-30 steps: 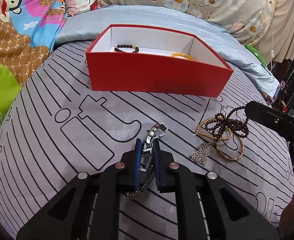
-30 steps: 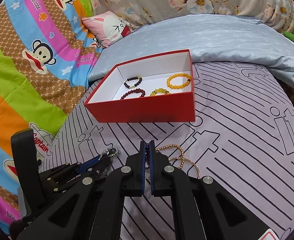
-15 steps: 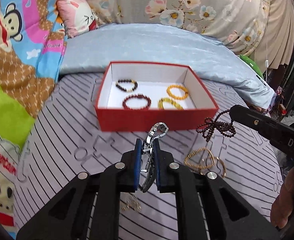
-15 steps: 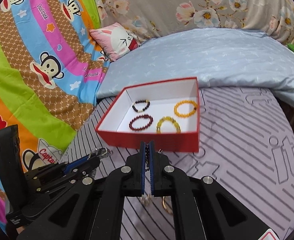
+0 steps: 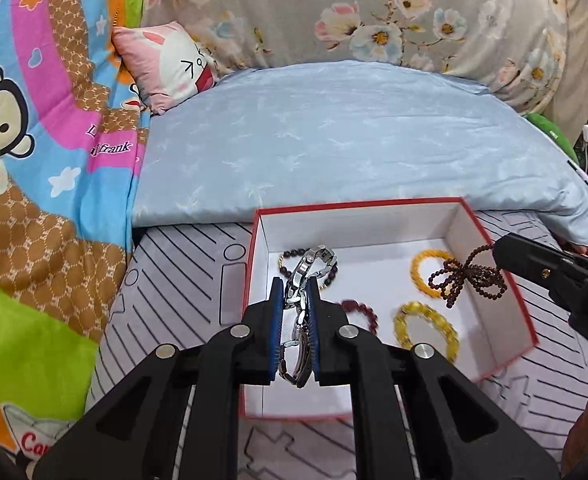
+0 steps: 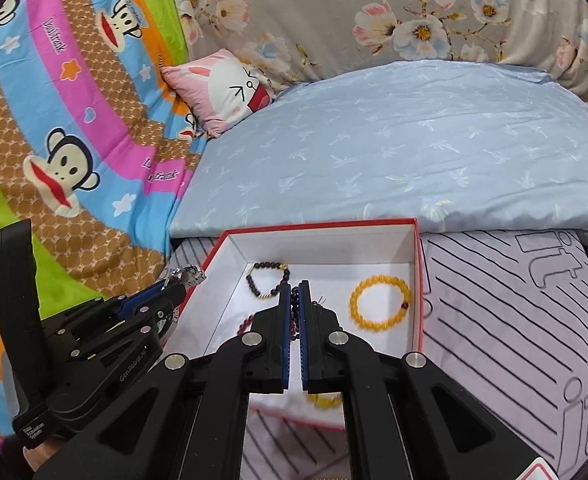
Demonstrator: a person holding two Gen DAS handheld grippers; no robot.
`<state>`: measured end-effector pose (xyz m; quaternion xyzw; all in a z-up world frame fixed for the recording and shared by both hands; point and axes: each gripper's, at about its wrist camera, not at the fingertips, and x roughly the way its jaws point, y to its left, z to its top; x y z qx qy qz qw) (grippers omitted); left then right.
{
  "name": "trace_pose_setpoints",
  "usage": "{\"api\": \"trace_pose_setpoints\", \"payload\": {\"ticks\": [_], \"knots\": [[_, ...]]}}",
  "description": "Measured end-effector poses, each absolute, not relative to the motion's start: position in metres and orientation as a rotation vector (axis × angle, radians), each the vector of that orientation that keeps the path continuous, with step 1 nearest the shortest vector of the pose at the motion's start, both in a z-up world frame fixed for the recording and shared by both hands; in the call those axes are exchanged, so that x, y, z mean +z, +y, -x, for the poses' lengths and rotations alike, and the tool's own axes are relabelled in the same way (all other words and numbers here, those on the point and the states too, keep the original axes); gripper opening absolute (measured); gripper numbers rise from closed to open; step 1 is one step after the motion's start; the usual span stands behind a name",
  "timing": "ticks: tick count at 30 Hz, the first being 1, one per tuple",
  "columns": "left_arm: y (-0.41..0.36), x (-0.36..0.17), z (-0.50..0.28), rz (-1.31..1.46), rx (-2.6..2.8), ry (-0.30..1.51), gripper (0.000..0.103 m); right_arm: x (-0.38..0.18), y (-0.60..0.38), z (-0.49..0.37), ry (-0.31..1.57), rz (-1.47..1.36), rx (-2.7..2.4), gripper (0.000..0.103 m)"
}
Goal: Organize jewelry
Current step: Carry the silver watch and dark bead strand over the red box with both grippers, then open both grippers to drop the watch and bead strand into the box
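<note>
Left wrist view: left tongs pinch silver metal link watch above red white-lined cardboard box | right tongs pinch dark maroon bead strand over box | risk: dangling loops may snag the rim or land tangled on bracelets inside | bed: grey striped sheet, blue quilt

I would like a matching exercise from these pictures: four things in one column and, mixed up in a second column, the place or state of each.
Things:
1. metal watch
2. dark bead string
3. orange bracelet
4. pink pillow

Places or states:
a. lying flat on the floor of the red box
b. hanging from the right claw
c. leaning at the back, beside the blue sheet
d. pinched in the left claw

Pairs: 1-d, 2-b, 3-a, 4-c
</note>
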<state>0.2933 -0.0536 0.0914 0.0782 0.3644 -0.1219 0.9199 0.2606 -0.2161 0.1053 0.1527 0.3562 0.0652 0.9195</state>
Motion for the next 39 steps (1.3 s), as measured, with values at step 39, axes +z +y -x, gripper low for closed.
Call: {"api": "trace_pose_setpoints", "payload": {"ticks": [39], "knots": [[-0.004,0.081,-0.227,-0.019,-0.233,0.773,0.032,0.084,-0.213,-0.175,0.735,-0.210,0.022,0.024]]}}
